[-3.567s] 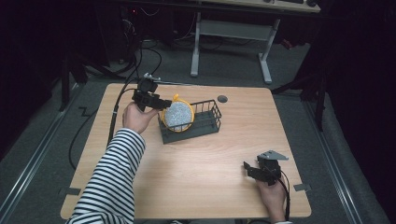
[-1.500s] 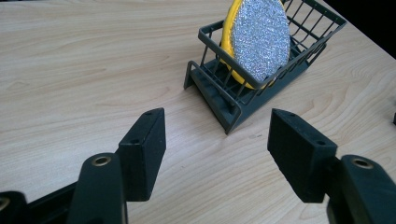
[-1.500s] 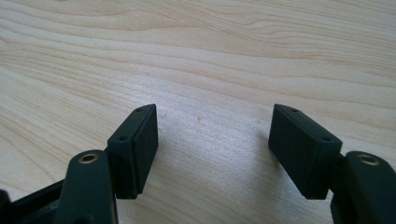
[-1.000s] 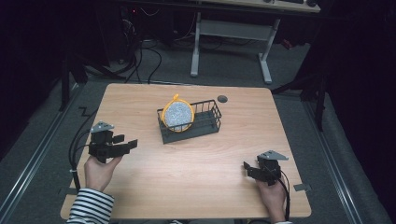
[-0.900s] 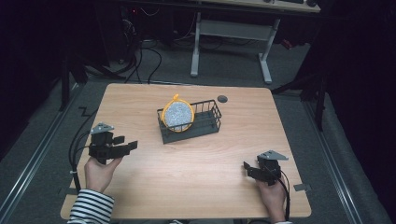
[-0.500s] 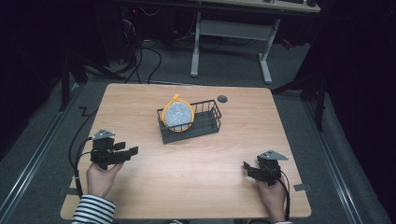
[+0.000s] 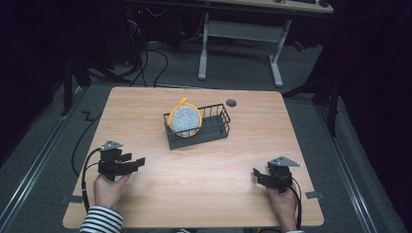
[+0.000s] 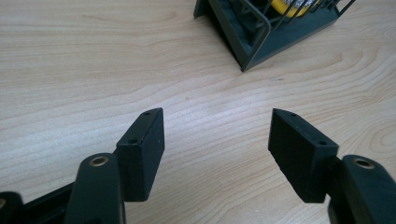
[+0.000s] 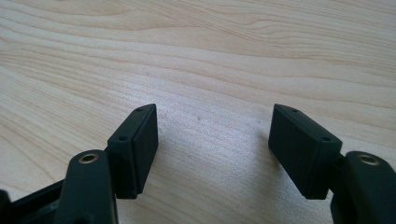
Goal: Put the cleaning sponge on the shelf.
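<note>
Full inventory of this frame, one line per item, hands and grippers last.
table: 1, light wood, centre of high view
wire basket: 1, black, on table toward far side
round sieve-like disc: 1, yellow rim, grey speckled face, standing on edge in basket's left end
round cap: 1, dark, near table's far edge
second table: 1, white legs, beyond
left gripper: 1, black, open, near-left
right gripper: 1, black, open, near-right
striped sleeve: 1, black-white, bottom left

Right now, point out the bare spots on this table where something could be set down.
The widest free patch is the wood between the left gripper and the right gripper, in front of the wire basket. Strips left and right of the basket are bare too. It is crowded only at the basket, where the yellow-rimmed disc stands, with a small dark cap behind.
</note>
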Motion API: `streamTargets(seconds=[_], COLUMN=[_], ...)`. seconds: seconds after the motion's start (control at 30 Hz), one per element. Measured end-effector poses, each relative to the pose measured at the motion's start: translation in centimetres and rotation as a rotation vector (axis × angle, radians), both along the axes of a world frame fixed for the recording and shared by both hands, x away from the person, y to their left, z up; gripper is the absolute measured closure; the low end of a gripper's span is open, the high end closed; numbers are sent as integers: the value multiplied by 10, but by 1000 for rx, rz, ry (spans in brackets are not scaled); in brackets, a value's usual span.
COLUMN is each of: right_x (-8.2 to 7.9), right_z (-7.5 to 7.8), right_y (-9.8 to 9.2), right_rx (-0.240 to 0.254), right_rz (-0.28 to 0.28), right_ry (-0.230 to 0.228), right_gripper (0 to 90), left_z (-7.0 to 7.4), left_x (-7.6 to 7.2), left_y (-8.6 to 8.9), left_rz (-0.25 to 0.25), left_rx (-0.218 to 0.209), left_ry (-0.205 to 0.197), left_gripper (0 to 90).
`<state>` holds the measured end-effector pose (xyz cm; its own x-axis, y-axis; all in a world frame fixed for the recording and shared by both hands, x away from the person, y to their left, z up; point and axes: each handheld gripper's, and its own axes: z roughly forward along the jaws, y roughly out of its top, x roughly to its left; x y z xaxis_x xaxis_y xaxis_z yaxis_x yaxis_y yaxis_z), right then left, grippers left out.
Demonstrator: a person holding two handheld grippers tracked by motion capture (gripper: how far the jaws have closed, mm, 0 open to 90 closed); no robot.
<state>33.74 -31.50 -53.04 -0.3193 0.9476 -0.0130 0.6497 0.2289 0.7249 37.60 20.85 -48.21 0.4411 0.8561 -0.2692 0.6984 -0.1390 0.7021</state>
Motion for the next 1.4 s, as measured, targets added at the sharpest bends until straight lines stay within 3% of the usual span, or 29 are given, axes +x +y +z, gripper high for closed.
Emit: streamTargets(seconds=[0.1,0.27,0.47,0.6,1.0,1.13,1.2,1.27,1.4], right_x=[0,0,0,0,0,0,0,0,0], right_z=[0,0,0,0,0,0,0,0,0], right_y=[0,0,0,0,0,0,0,0,0], right_rx=[0,0,0,-1,-1,-1,-1,-1,-1], right_rz=[-1,-1,-2,-3,-3,-3,-3,-3,-3], right_ry=[0,-1,0,-1,-1,-1,-1,-1,-1], right_gripper=[331,331,331,331,331,331,332,332,332], left_z=[-4,-12,-22,-27,-41,-47,-49,-54,-54], left_x=[0,0,-1,0,2,4,3,0,0], left_y=[-2,-3,-5,-5,-11,-13,-17,-17,-18], left_rz=[25,59,66,86,110,115,109,114,120], left_rx=[37,57,90,86,148,193,238,227,227], left_ry=[-7,-15,-14,-16,-45,-46,-79,-126,-125], left_gripper=[363,349,341,341,337,338,336,326,322])
